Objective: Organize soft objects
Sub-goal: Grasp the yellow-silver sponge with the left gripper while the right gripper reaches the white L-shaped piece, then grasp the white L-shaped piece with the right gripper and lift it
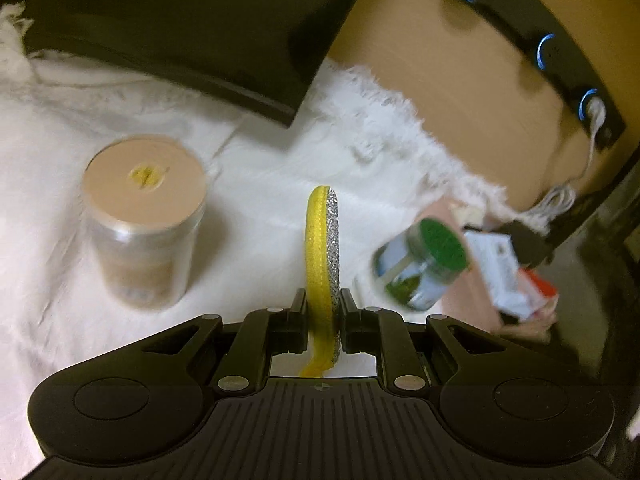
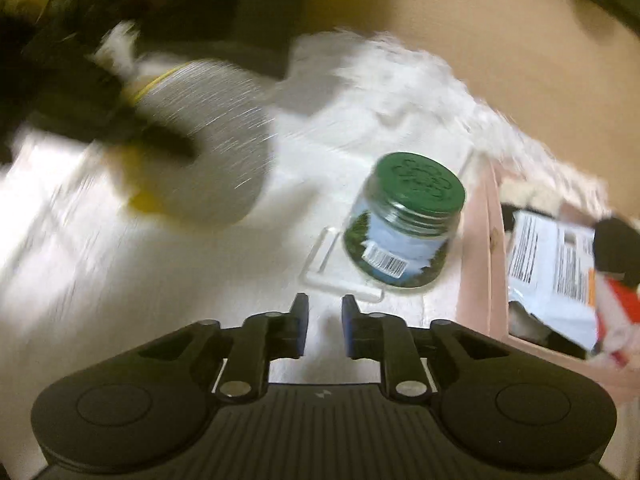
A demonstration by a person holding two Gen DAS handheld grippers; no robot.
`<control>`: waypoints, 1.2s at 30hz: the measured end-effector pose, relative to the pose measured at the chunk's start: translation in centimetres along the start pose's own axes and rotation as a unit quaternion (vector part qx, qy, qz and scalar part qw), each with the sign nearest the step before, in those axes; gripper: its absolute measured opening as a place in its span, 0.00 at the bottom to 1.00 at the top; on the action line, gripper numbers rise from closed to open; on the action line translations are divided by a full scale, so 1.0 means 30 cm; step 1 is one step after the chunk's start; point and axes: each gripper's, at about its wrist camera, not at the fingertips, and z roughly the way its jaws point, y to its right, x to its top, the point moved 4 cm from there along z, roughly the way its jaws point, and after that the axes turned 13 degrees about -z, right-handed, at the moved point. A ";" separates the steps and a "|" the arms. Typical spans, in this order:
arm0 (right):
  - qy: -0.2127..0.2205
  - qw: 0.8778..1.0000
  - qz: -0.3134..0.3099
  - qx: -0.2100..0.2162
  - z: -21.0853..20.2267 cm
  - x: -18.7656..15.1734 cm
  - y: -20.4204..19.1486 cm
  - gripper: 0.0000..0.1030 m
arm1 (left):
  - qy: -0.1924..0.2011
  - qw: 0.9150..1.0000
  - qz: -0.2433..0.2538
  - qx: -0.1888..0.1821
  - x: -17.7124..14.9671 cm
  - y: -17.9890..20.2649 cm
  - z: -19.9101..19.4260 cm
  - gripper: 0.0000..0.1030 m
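Overhead, the white cloth (image 1: 260,184) covered the counter. Left of the green-lidded jar (image 1: 424,268) stood the clear canister (image 1: 144,220). Between them, the left tongs (image 1: 323,312) pinched the yellow sponge (image 1: 322,256) edge-on: light, squashy, best gripped mid-rim. Right tongs (image 2: 325,314) hung spread, holding nothing.

In the right wrist view, motion blur smears the round silver-and-yellow scrub sponge (image 2: 208,140) at ten o'clock and the dark left gripper (image 2: 132,128) clamping it. The pink bin (image 2: 480,264) at three o'clock is cut off by the edge.
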 end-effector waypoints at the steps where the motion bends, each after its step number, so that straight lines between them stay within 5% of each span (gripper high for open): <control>1: 0.000 1.000 0.012 0.010 0.019 0.016 0.008 0.17 | -0.005 1.000 -0.003 0.001 -0.012 -0.013 -0.004 0.17; 11: -0.028 0.999 0.013 -0.010 0.171 0.093 -0.045 0.19 | 0.006 0.999 -0.005 0.045 -0.050 -0.111 -0.050 0.17; 20: -0.040 0.996 0.021 0.081 0.091 0.059 -0.093 0.17 | 0.003 0.999 0.014 0.043 -0.053 -0.084 -0.027 0.17; 25: -0.039 0.996 -0.010 0.082 0.007 0.003 -0.136 0.18 | -0.008 0.998 0.031 0.046 -0.071 -0.060 0.000 0.17; 27: -0.038 0.997 -0.027 0.059 -0.014 -0.018 -0.138 0.28 | -0.015 0.998 0.036 0.051 -0.079 -0.052 0.015 0.17; 30: -0.039 0.998 -0.028 0.031 -0.042 -0.048 -0.122 0.65 | -0.026 0.997 0.039 0.055 -0.085 -0.036 0.044 0.17; 36: -0.025 0.999 0.020 0.020 -0.092 -0.097 -0.073 0.79 | -0.029 0.998 0.001 0.061 -0.072 -0.027 0.103 0.17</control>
